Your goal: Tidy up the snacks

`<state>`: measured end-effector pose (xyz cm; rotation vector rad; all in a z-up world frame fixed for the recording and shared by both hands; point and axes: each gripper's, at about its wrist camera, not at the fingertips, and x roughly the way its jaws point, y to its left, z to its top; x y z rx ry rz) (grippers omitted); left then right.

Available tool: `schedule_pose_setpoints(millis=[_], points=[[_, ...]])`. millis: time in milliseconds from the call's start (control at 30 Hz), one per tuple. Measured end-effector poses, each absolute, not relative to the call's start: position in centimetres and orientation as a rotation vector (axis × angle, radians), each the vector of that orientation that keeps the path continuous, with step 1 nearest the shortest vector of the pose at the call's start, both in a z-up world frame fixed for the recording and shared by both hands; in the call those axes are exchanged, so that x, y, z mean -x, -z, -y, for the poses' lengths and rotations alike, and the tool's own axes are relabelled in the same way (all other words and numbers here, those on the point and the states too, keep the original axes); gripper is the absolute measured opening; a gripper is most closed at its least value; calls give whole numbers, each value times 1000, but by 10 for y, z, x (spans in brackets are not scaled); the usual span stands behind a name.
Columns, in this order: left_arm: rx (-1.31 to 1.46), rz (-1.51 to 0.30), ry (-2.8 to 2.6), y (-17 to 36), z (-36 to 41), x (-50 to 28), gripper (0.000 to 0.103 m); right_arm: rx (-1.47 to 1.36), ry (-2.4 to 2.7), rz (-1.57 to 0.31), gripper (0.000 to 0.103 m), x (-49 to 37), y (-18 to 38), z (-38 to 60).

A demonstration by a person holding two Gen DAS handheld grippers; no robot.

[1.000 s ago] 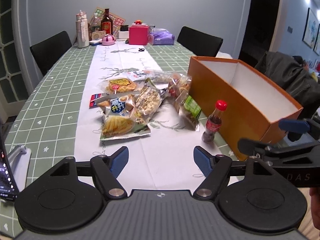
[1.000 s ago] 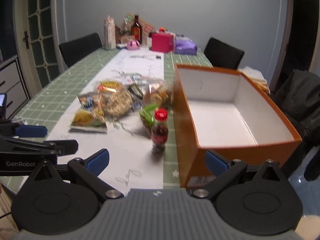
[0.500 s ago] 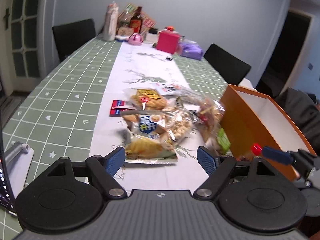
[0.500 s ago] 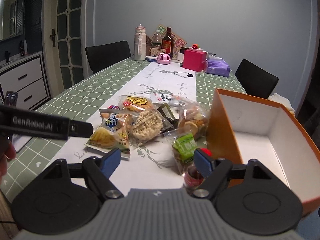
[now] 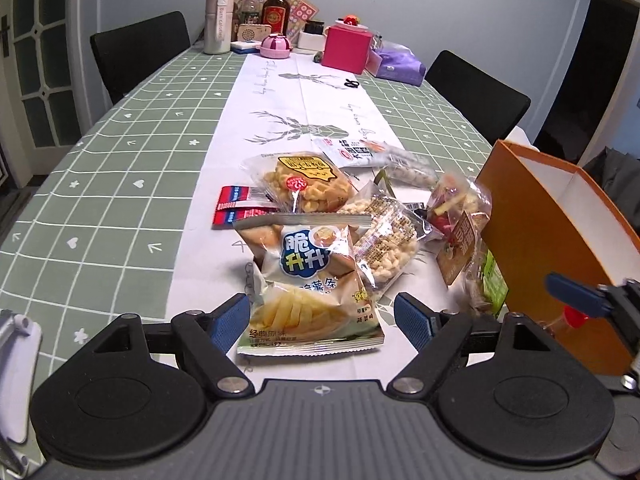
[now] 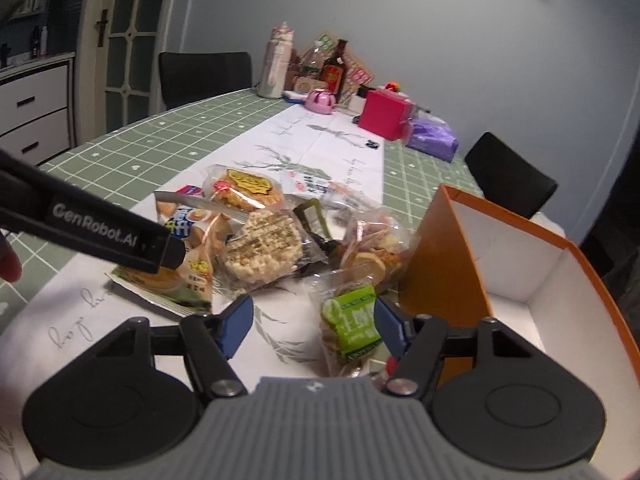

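So the snack pile point(image 5: 340, 216) is sitting on the white runner just left of the orange box point(image 5: 532, 240), and that box is my landmark for everything here. Closest to me in the pile is the fries bag point(image 5: 312, 300), with the puffed-snack pack point(image 5: 384, 240) behind it and a round biscuit bag point(image 5: 304, 184) further back. Right up against the box's near corner there's a little green packet point(image 6: 352, 320) and a small cola bottle with a red cap point(image 5: 570, 316), mostly hidden.

My left gripper point(image 5: 320, 320) is spread wide with the fries bag between the fingers, pads not pressing on it yet, so nothing grabbed. My right gripper point(image 6: 312, 320) is closing; the green packet sits between its fingers, but I don't see the pads squeezing it yet. The bottle is low at the edge of that view, so I can't tell how it sits relative to the fingers.

Progress-wise: basically square one. What I can see of the inside of the box is bare white, and every snack I can see is on the table outside it. Whole pile left to move, I reckon.
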<state>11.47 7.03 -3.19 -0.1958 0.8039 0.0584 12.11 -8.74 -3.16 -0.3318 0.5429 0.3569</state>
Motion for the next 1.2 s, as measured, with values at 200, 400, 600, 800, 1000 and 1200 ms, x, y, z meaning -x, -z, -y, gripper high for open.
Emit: schedule_pose_setpoints(millis=[200,400,600,800,1000,1200], points=[[170,-819,-71,49,-67,-121,96,329,-218,-487,64,-104,42,104],[171,-838,-82,57,-68,-124,96,352,-211,-477,58,-102,43,105],[122,-857,-58,60,-62,-124,96,393,-243,-510,58,-89,47,103],[93,-873,-51,56,-59,-115,96,383,-241,-663,47,-82,56,107],[95,-876,-58,54,-58,-107,96,506,-137,-705,39,-70,75,106],[115,-868,-51,51,-61,-101,96,559,-76,-761,39,-71,88,110]])
